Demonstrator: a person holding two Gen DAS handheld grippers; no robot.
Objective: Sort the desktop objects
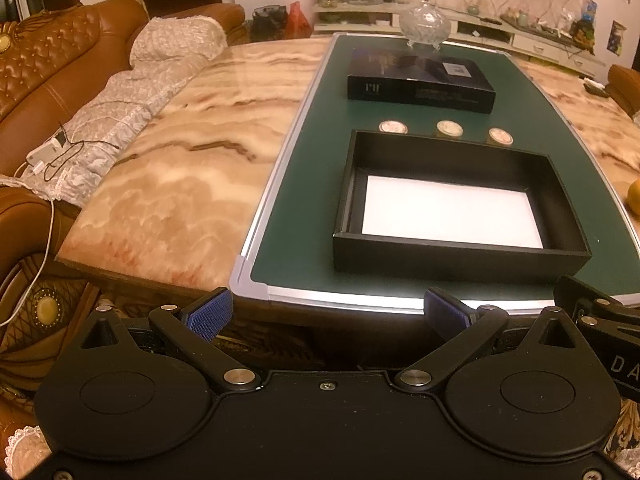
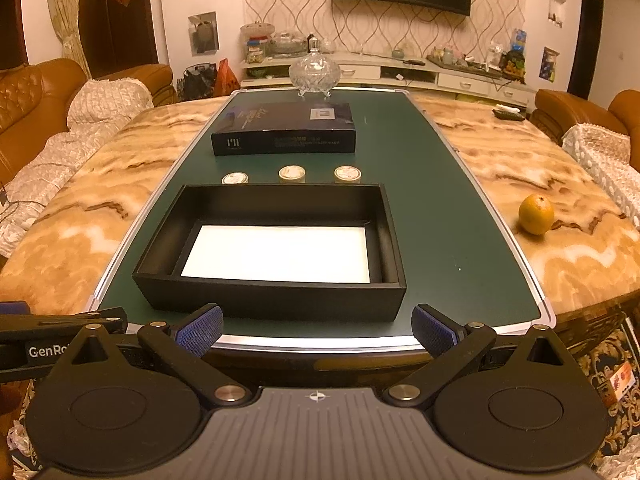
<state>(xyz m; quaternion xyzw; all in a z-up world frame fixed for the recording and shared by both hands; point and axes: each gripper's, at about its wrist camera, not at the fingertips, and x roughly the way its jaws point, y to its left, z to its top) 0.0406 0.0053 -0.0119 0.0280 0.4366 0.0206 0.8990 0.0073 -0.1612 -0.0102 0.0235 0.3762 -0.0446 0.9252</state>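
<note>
An open black box (image 2: 276, 296) with a white lining (image 2: 280, 254) sits on a green mat (image 2: 440, 240) near the table's front edge; it also shows in the left wrist view (image 1: 460, 256). Behind it stand three small round tins (image 2: 292, 173) in a row, also in the left wrist view (image 1: 449, 128). Further back lies the dark box lid (image 2: 284, 130), also in the left wrist view (image 1: 420, 80). My left gripper (image 1: 328, 314) and right gripper (image 2: 318, 330) are open and empty, both just short of the table edge.
A glass lidded bowl (image 2: 315, 70) stands at the mat's far end. An orange (image 2: 536, 214) lies on the marble table (image 2: 520, 184) to the right. A remote (image 2: 508, 114) lies far right. Sofas (image 1: 52, 76) flank the table.
</note>
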